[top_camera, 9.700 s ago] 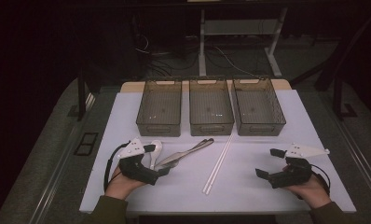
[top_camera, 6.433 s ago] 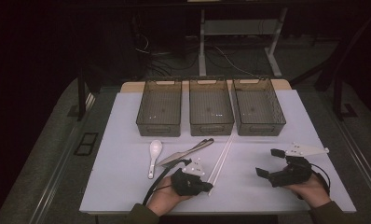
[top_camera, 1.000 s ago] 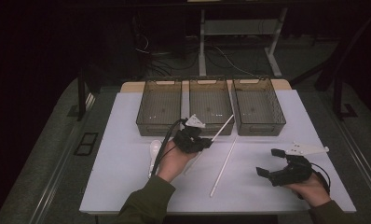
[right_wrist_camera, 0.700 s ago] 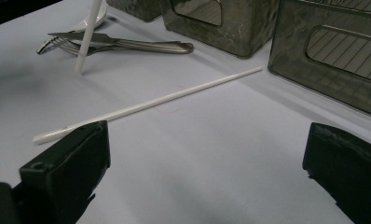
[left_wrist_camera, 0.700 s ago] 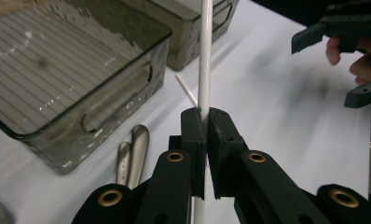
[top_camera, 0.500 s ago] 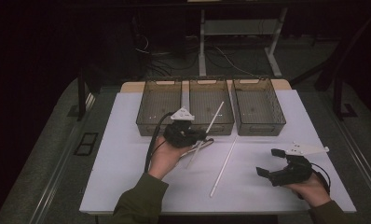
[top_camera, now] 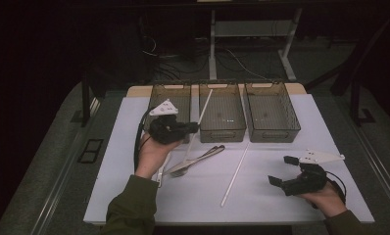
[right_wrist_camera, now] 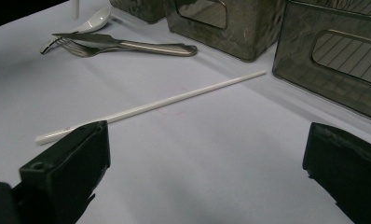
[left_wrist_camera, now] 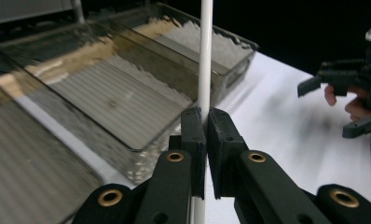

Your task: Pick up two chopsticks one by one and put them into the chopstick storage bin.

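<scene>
Two white sticks are in play: your left tool [top_camera: 195,128] has its jaws pressed onto one white stick [top_camera: 201,110], lifted off the counter [top_camera: 330,142] and slanting up over the middle bin [top_camera: 222,112], while the second stick [top_camera: 236,173] lies flat on the white surface between your two hands. From the high view you see three dark see-through bins in a row at the far side — the left bin [top_camera: 169,96] partly behind your raised hand, the right bin [top_camera: 271,111] standing free. The left gripper view adds what the overhead cannot: the held stick [left_wrist_camera: 205,56] runs straight up between the two black pads [left_wrist_camera: 193,135], gripped a little above its lower end, with ribbed bin floors behind it and your right tool [left_wrist_camera: 346,100] off at the edge. Your right tool [top_camera: 280,170] rests low near the front right of the counter, jaws spread wide with nothing between them. Its own view shows the lying stick [right_wrist_camera: 151,107] just ahead of the jaws and, beyond it, a knife [right_wrist_camera: 123,43] and fork [right_wrist_camera: 74,48] lying together beside a white spoon [right_wrist_camera: 92,19], close to the bin fronts.
</scene>
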Demonstrator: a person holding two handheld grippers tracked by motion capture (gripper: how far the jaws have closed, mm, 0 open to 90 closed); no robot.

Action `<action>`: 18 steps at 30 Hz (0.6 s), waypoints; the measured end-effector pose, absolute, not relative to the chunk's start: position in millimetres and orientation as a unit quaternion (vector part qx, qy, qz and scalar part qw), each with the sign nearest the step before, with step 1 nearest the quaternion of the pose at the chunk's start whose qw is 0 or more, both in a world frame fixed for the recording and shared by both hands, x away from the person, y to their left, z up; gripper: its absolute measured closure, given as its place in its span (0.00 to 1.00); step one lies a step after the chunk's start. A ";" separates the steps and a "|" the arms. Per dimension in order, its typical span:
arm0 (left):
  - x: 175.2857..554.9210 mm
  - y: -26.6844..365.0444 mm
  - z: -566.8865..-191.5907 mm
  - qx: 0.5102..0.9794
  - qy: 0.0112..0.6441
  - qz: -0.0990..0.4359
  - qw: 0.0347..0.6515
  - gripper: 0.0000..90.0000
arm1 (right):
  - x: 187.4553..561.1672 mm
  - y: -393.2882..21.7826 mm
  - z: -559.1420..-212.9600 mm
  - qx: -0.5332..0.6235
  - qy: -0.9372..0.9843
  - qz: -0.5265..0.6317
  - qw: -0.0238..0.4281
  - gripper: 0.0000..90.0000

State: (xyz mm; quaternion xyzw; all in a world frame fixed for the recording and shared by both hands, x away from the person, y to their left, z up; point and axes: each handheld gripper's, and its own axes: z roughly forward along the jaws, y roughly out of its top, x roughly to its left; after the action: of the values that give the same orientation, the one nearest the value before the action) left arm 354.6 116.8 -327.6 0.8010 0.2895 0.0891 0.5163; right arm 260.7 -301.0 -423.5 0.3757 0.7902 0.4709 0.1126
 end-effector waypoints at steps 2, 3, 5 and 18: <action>356.1 125.4 -324.0 0.796 0.290 0.094 0.524 0.94 | 260.9 -300.9 -423.9 0.376 0.790 0.471 0.112 0.01; 356.1 125.4 -324.0 0.796 0.290 0.094 0.524 0.94 | 261.0 -301.2 -424.1 0.375 0.789 0.473 0.113 0.01; 357.6 133.3 -321.0 0.794 0.288 0.101 0.526 0.94 | 261.1 -301.4 -424.6 0.375 0.788 0.474 0.114 0.01; 383.4 168.9 -308.5 0.773 0.290 0.129 0.549 0.94 | 262.1 -300.5 -426.9 0.375 0.788 0.474 0.117 0.01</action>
State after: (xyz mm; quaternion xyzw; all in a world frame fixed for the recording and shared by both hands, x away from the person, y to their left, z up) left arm 383.4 168.9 -308.5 0.7732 0.2903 0.1290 0.5488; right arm 262.1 -300.5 -426.9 0.3754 0.7881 0.4736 0.1167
